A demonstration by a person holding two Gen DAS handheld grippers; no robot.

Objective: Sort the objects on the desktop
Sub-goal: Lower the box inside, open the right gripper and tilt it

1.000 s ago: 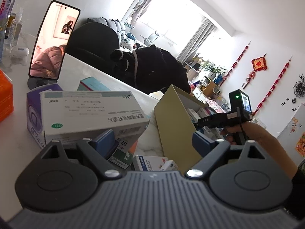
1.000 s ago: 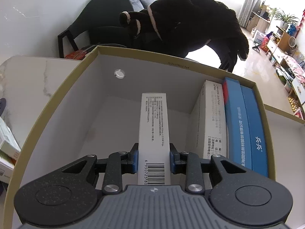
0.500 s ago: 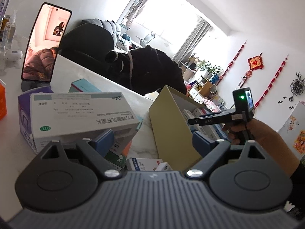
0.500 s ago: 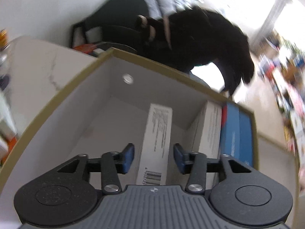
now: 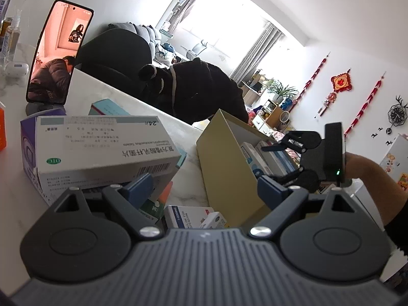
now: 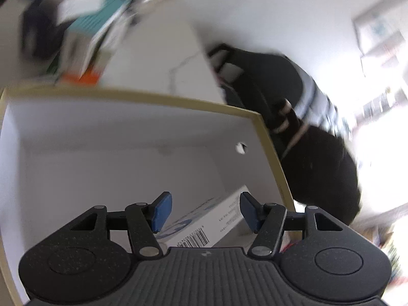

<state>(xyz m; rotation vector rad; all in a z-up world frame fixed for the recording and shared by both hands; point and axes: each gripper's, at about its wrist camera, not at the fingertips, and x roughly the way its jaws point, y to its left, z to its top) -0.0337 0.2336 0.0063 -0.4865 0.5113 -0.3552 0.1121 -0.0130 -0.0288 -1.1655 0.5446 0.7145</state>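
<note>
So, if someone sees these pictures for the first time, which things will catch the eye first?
Probably the large white medicine box atop the pile of cartons on the left of the white table, with the lit phone standing behind it. Next, the tan storage box at centre, with cartons standing inside and the right gripper over it, jaws opening and empty.

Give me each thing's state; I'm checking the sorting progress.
Storage box: open-topped, partly filled with cartons.
White carton: lying inside the box, released.
Right gripper: opening, pads off the carton.
Left gripper: open, empty.
Phone: propped upright, screen on.
</note>
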